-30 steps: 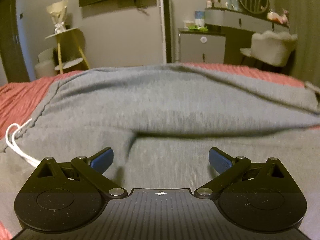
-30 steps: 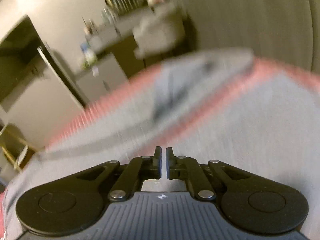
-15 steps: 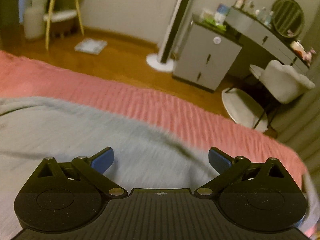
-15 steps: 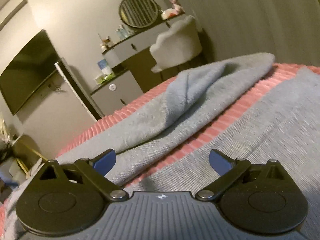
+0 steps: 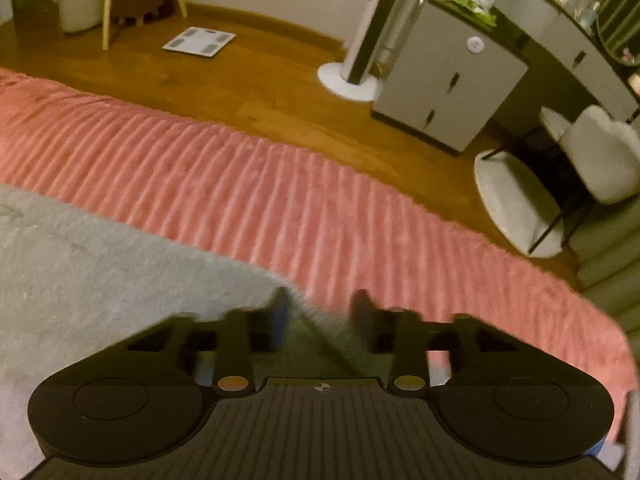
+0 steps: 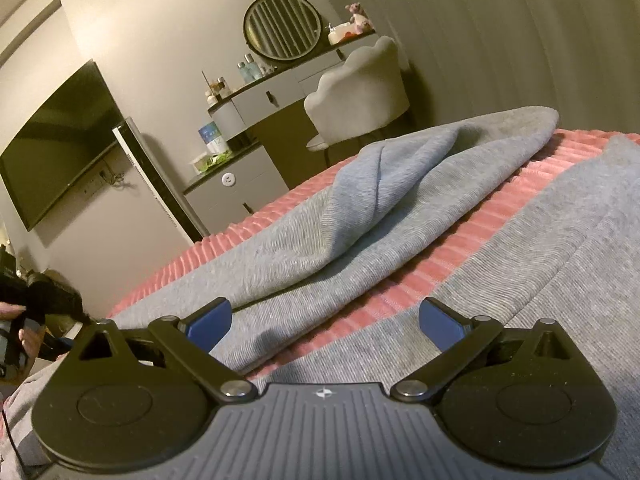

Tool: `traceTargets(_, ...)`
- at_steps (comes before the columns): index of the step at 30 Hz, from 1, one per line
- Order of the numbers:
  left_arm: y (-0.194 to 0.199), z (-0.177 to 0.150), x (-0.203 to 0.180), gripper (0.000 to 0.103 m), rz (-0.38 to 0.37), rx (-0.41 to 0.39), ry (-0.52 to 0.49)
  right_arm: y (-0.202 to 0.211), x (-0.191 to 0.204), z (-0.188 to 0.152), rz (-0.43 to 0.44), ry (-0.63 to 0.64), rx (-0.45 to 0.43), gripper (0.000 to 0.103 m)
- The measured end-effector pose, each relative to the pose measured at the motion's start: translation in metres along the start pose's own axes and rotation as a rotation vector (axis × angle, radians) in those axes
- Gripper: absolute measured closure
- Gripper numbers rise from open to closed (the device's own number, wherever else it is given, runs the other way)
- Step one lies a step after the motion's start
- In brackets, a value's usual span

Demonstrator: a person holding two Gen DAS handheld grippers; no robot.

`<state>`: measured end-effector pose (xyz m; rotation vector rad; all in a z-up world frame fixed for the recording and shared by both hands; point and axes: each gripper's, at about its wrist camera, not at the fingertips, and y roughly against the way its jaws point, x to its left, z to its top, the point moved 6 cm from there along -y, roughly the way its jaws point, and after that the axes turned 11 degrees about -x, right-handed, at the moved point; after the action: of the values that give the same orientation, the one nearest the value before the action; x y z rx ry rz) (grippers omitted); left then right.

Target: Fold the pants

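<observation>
The left claw was closing over the pants corner on the bed; the right claw hung released. Next: lift and fold.

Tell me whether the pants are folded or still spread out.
Spread out, not folded: in the right wrist view the grey pants lie in two legs apart, a strip of pink bedspread showing between them.

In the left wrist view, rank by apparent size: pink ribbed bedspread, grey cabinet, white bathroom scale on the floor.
1. Pink ribbed bedspread, by far.
2. Grey cabinet.
3. White bathroom scale.
The scale lies farthest from the camera, so it may look smaller than it is.
</observation>
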<state>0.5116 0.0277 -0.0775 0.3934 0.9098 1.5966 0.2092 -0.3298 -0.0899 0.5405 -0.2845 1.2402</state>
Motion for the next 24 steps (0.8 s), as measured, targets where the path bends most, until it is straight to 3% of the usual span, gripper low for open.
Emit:
traceTargets(2, 0.006, -0.006, 0.010, 0.096, -0.030, -0.002, 0.028, 0.000, -0.001, 0.001, 0.003, -0.009, 0.003, 0.003)
traceTargets(3, 0.011, -0.007, 0.018, 0.097, -0.069, 0.001, 0.085, 0.000, -0.001, 0.001, 0.005, -0.013, 0.005, 0.003)
traceTargets(7, 0.027, -0.017, 0.042, 0.099, -0.169, -0.010, 0.221, 0.000, -0.003, 0.005, 0.009, -0.039, 0.013, 0.004)
traceTargets(13, 0.065, -0.044, 0.061, 0.099, -0.272, -0.060, 0.268, 0.002, -0.007, 0.013, -0.009, -0.054, 0.006, 0.012)
traceTargets(15, 0.085, -0.056, 0.069, 0.099, -0.316, -0.082, 0.325, -0.001, -0.009, 0.017, -0.025, -0.050, 0.010, 0.014)
traceTargets(18, 0.111, -0.078, 0.082, 0.099, -0.366, -0.136, 0.413, -0.004, -0.008, 0.022, -0.055, 0.008, -0.001, 0.016)
traceTargets(24, 0.127, -0.104, 0.094, 0.099, -0.365, -0.164, 0.367, -0.011, 0.016, 0.047, -0.125, 0.255, -0.086, 0.016)
